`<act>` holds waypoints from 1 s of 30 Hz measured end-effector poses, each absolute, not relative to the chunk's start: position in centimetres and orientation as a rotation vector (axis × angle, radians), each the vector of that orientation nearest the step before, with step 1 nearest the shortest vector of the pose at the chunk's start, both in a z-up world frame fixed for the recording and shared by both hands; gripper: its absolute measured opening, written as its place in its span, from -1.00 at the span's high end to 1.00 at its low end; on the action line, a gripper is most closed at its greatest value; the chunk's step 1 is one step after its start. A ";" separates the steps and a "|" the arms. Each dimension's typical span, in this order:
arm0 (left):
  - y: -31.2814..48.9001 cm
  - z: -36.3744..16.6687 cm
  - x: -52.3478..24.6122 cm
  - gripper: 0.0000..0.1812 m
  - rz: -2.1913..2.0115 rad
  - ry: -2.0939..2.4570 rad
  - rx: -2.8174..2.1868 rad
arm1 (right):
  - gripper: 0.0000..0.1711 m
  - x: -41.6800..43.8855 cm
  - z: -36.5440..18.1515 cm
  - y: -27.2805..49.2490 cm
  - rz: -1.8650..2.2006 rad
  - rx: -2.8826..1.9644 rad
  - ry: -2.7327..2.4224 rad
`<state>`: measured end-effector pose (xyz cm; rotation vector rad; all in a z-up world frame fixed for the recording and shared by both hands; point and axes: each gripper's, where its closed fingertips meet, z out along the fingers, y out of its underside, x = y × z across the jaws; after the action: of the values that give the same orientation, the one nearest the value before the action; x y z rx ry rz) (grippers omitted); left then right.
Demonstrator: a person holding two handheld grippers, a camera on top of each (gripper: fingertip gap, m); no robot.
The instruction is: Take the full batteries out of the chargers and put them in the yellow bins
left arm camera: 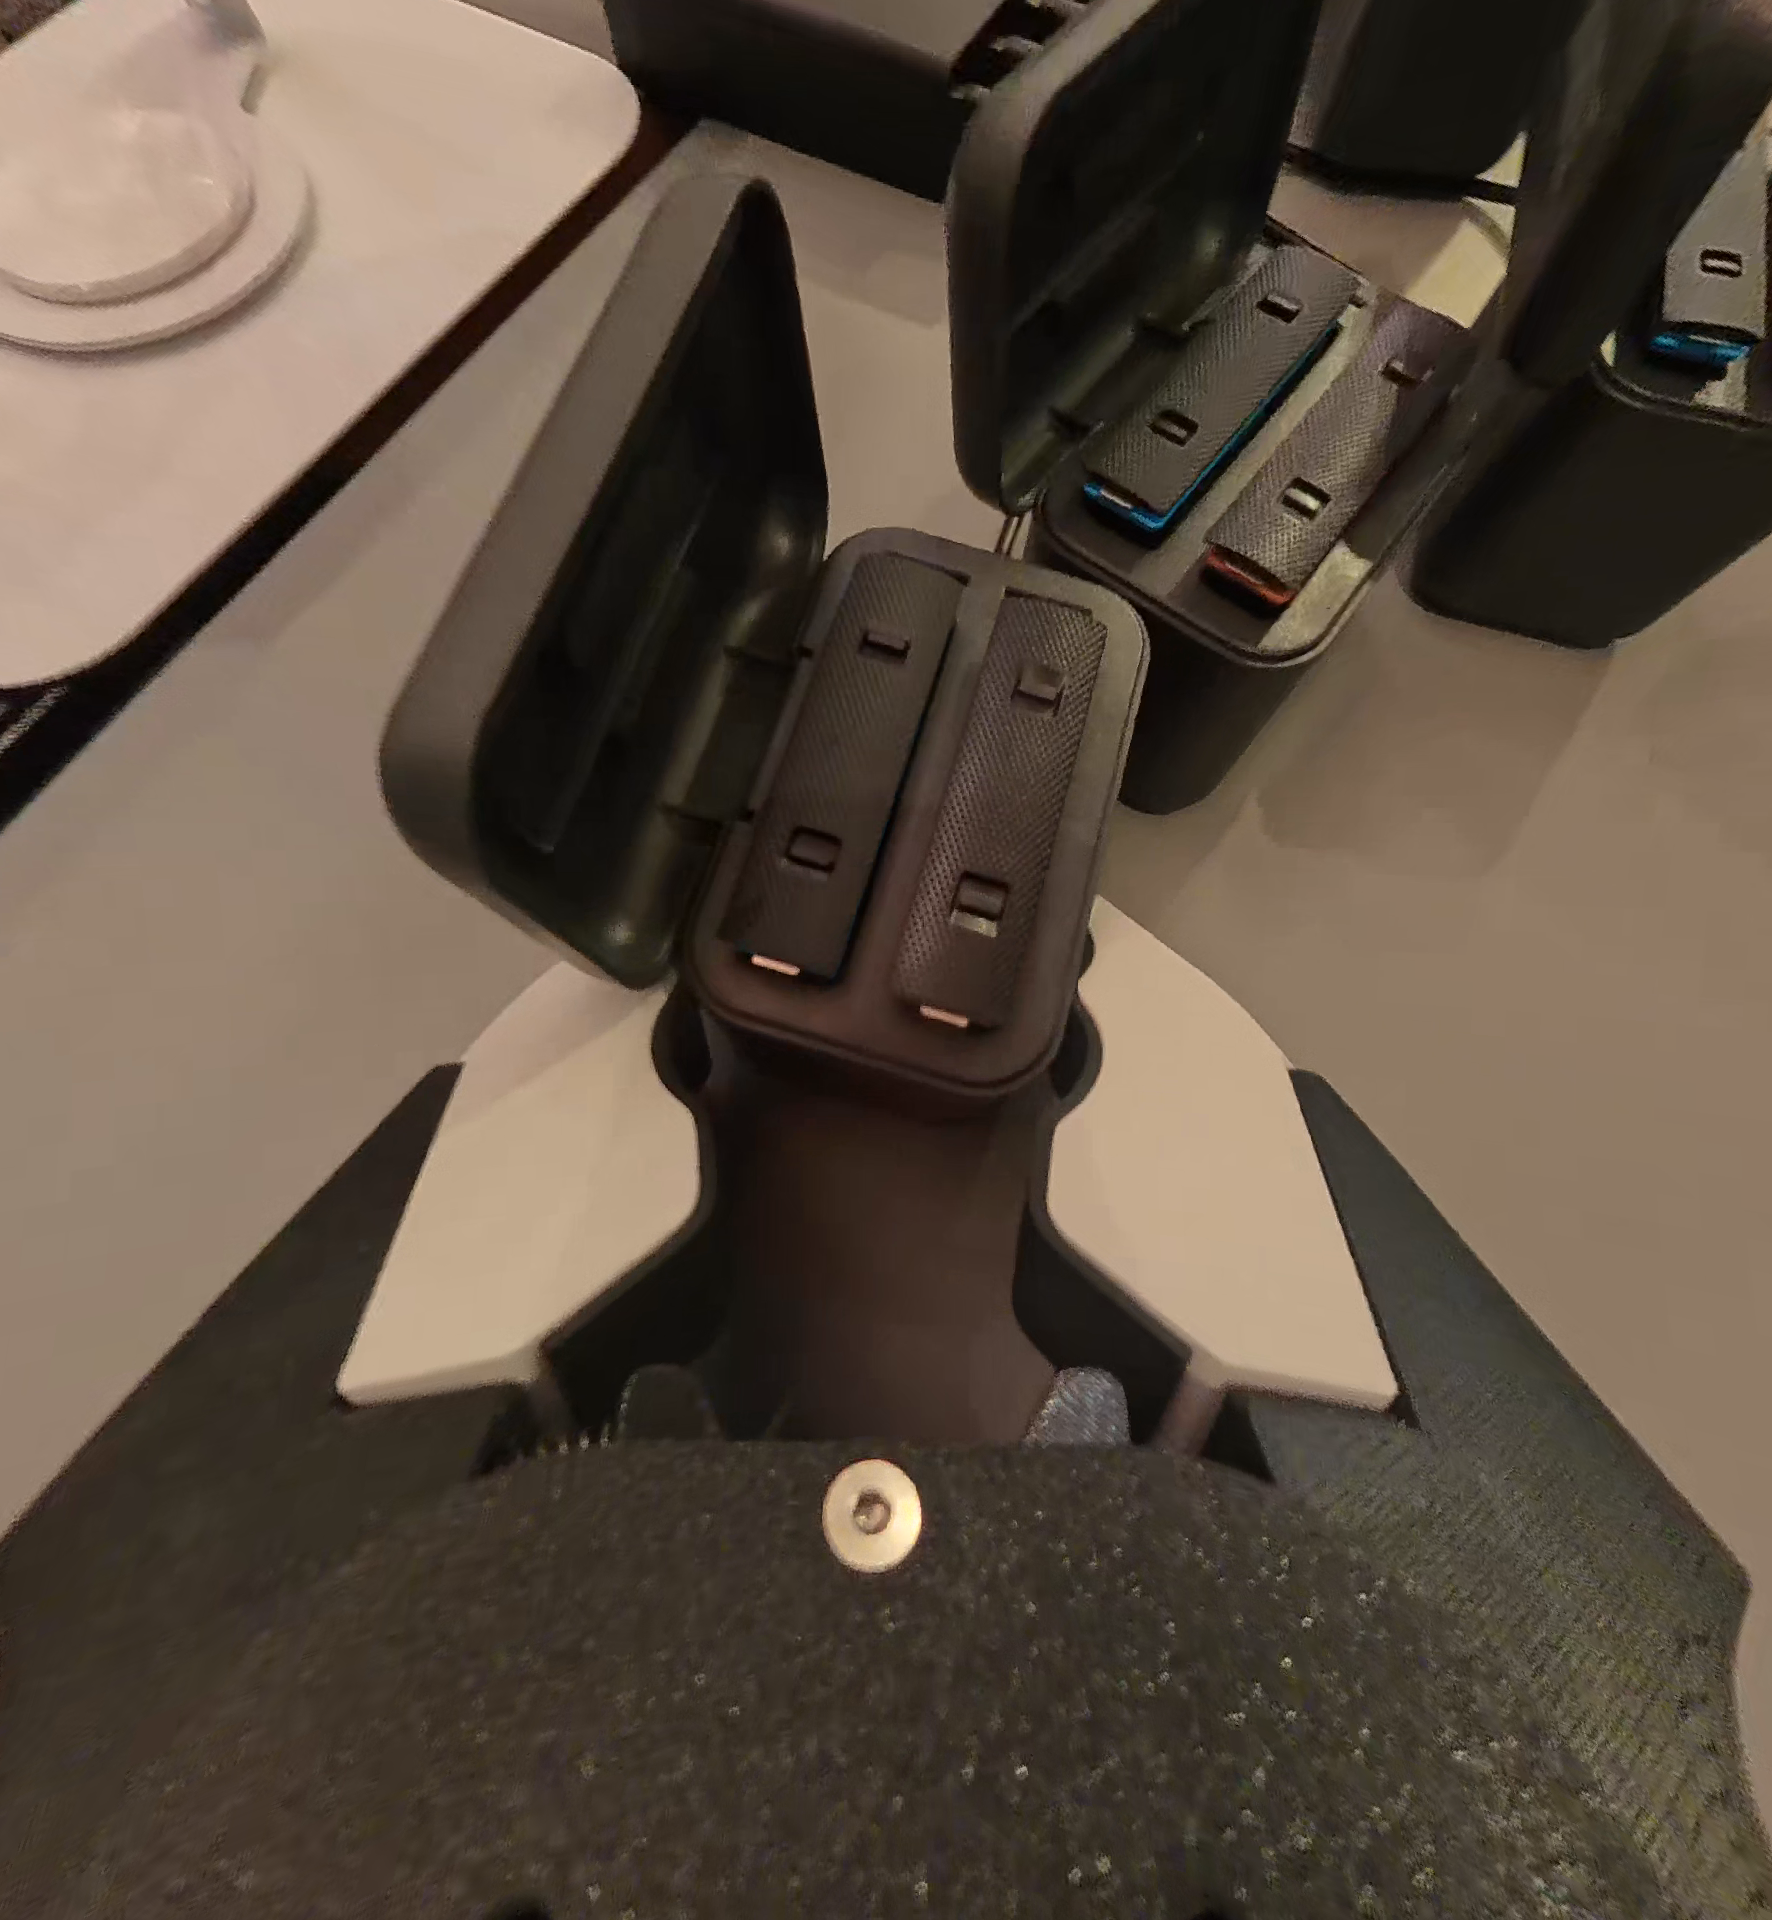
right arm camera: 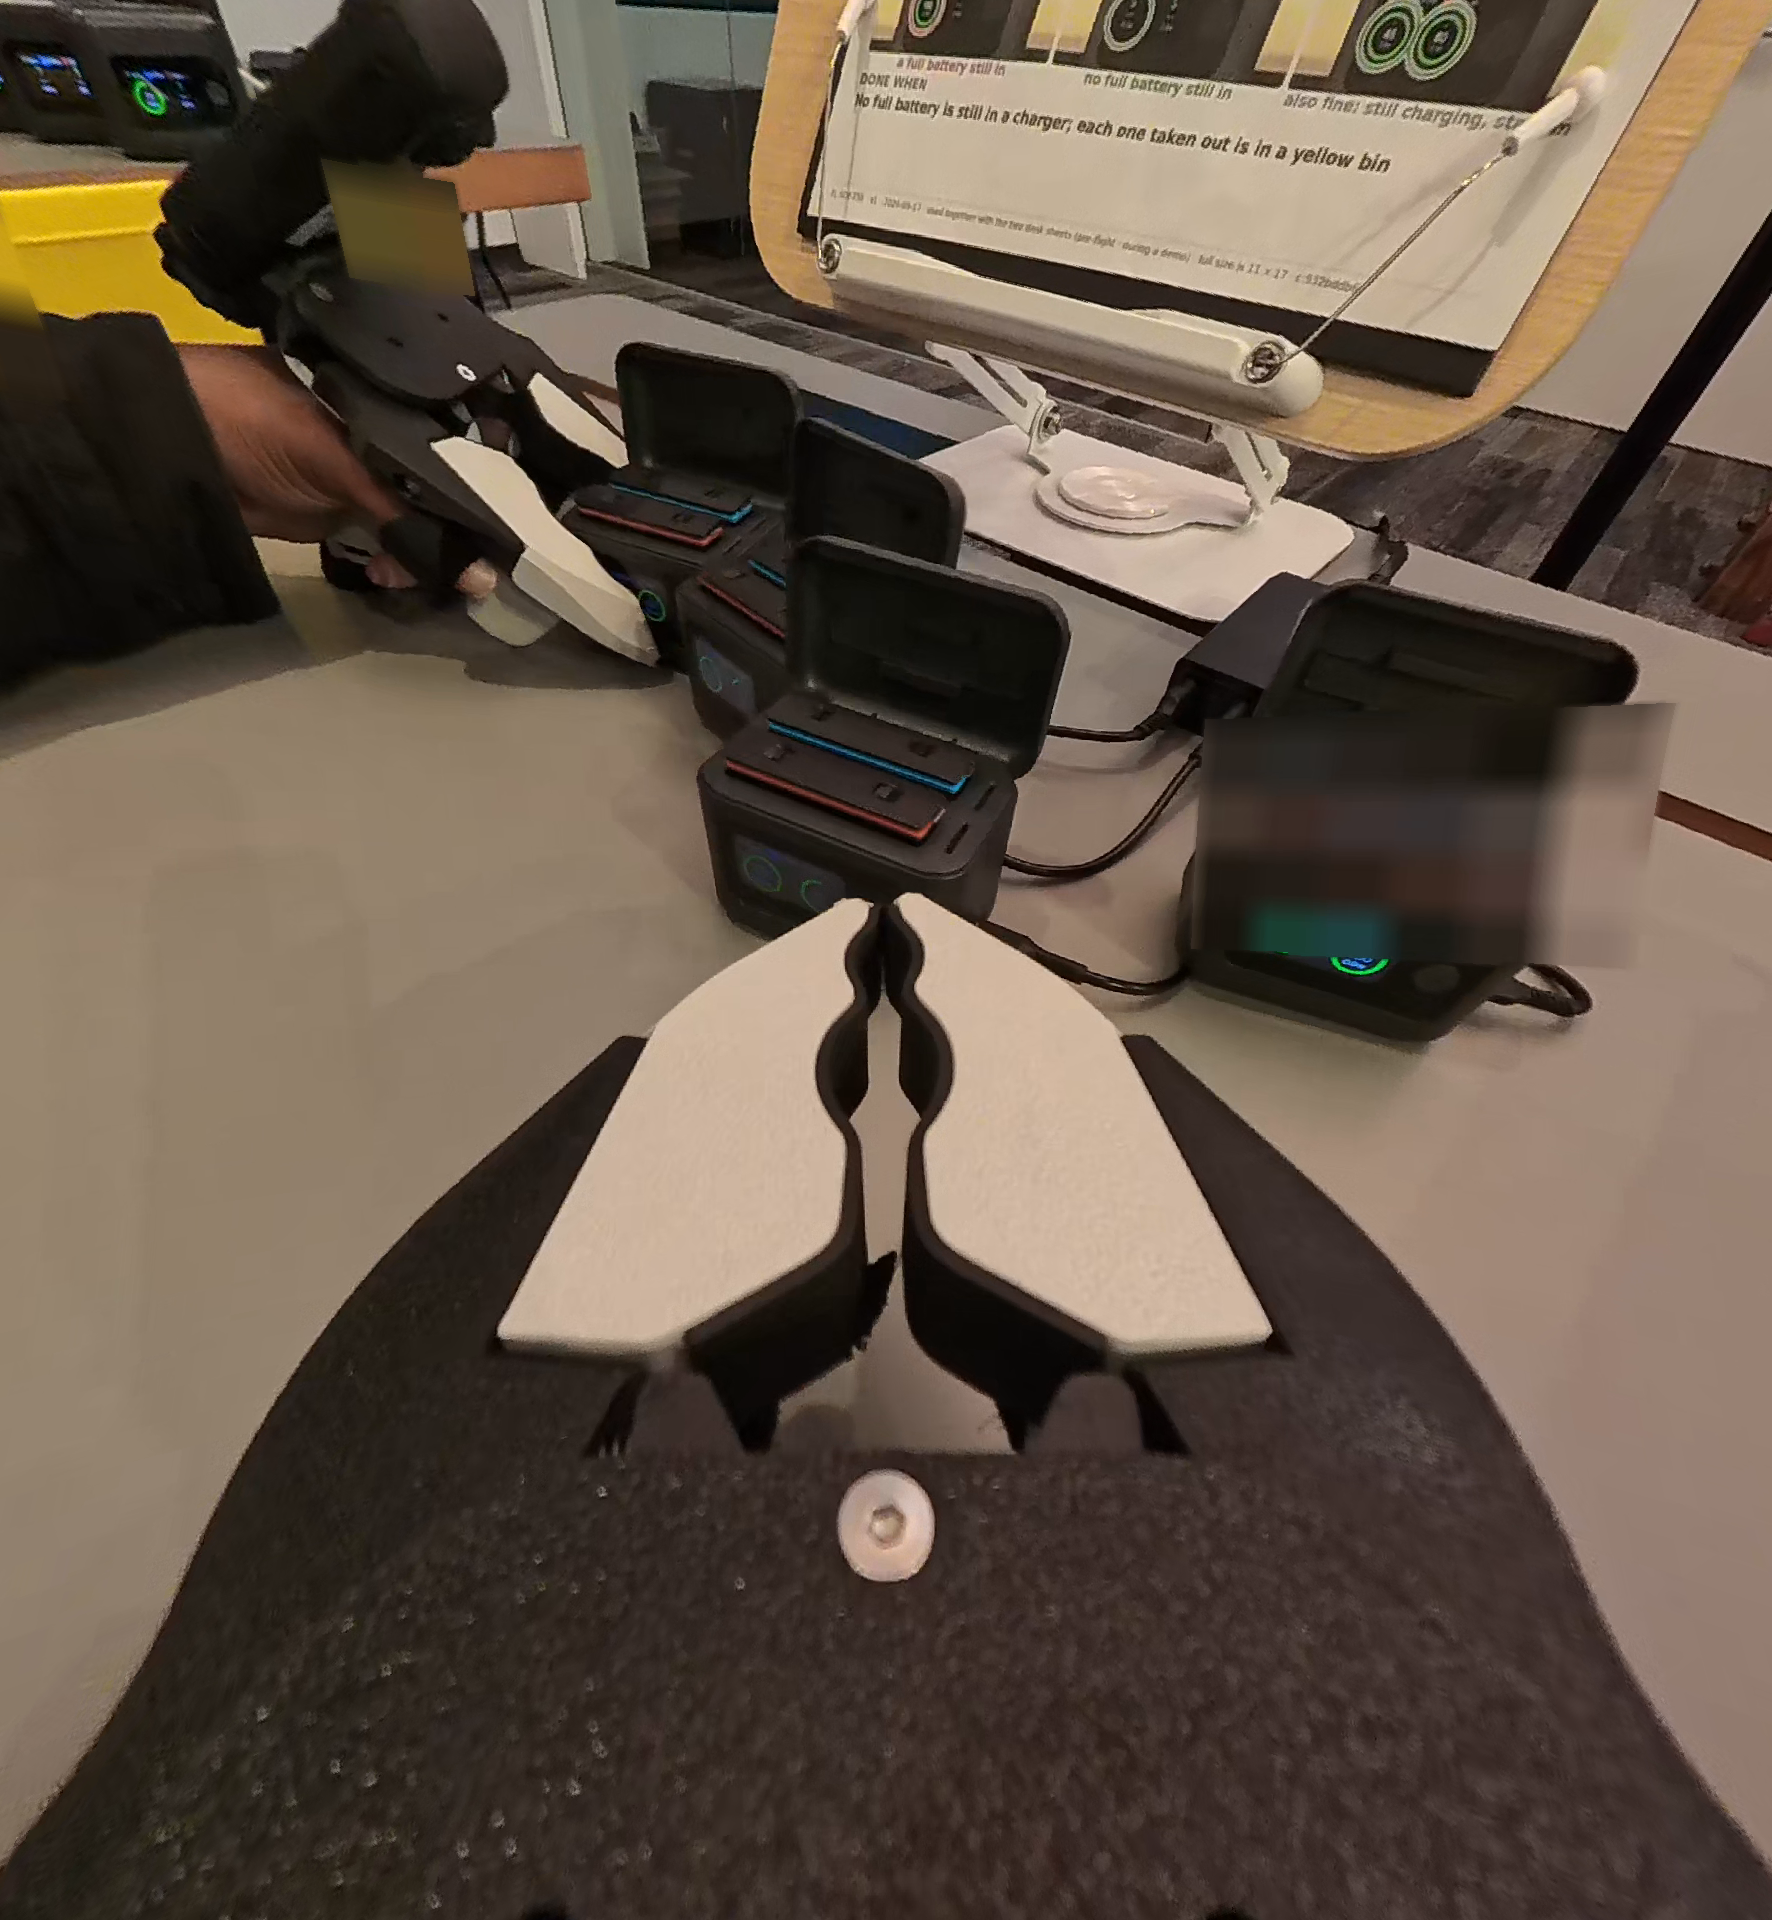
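Note:
In the left wrist view my left gripper [left arm camera: 866, 1049] has its white fingers [left arm camera: 529, 1195] on either side of a black charger [left arm camera: 871, 1060] and looks shut on its body. The charger's lid [left arm camera: 591, 582] stands open, and two black batteries [left arm camera: 840, 769] sit side by side in it. In the right wrist view my right gripper [right arm camera: 882, 920] is shut and empty, low over the table, just in front of another open charger [right arm camera: 856, 831] holding a blue-edged and a red-edged battery. The left gripper [right arm camera: 622, 540] shows there at the far-left charger. A yellow bin [right arm camera: 82, 239] stands at the far left behind.
More open chargers with batteries stand close by [left arm camera: 1246, 468], [left arm camera: 1640, 468]; one at the right is blurred over [right arm camera: 1381, 831]. Black cables [right arm camera: 1090, 862] run behind them. A white stand [right arm camera: 1173, 540] holding a sheet on a wooden board [right arm camera: 1121, 312] is at the back. There is about 25 cm between the tips of the two grippers.

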<state>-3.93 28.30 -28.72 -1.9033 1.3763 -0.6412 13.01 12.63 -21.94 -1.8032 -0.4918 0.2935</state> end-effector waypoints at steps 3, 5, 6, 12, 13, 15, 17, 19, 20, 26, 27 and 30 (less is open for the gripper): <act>27.0 -28.7 -4.2 0.29 -0.694 1.413 -1.908 | 1.00 13.0 -21.8 12.6 0.292 -1.800 -0.497; 26.4 -28.7 -4.2 0.30 -0.698 1.435 -1.894 | 1.00 12.9 -21.8 12.5 0.296 -1.798 -0.497; 26.4 -28.8 -4.4 0.31 -0.673 1.438 -1.888 | 1.00 12.9 -21.8 12.5 0.298 -1.799 -0.497; 27.2 -28.5 -6.2 0.23 -0.577 1.302 -1.909 | 1.00 12.9 -21.8 12.5 0.288 -1.798 -0.505; 27.1 -28.2 -6.5 0.25 -0.578 1.275 -1.904 | 1.00 12.8 -21.8 12.5 0.290 -1.798 -0.504; 26.8 -27.7 -7.2 0.27 -0.584 1.233 -1.896 | 1.00 12.8 -21.8 12.5 0.295 -1.800 -0.505; 26.3 -27.5 -7.6 0.27 -0.593 1.205 -1.892 | 1.00 12.6 -21.9 12.4 0.294 -1.798 -0.513; 25.8 -27.3 -7.8 0.27 -0.596 1.191 -1.887 | 1.00 12.4 -21.8 12.4 0.293 -1.794 -0.520; 25.6 -27.3 -7.8 0.26 -0.601 1.187 -1.887 | 1.00 12.3 -21.7 12.3 0.295 -1.789 -0.522; 25.5 -27.3 -7.4 0.24 -0.584 1.188 -1.881 | 1.00 10.7 -20.3 11.8 0.308 -1.735 -0.589; 25.6 -27.4 -7.3 0.24 -0.584 1.186 -1.884 | 1.00 10.2 -19.9 11.8 0.306 -1.726 -0.618; 26.0 -27.5 -7.0 0.23 -0.577 1.187 -1.891 | 0.97 8.1 -19.0 11.8 0.301 -1.733 -0.753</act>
<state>-6.96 25.99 -27.54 -1.8906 1.1873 -0.5774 8.08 11.80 -18.97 -1.7331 -0.7527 0.3015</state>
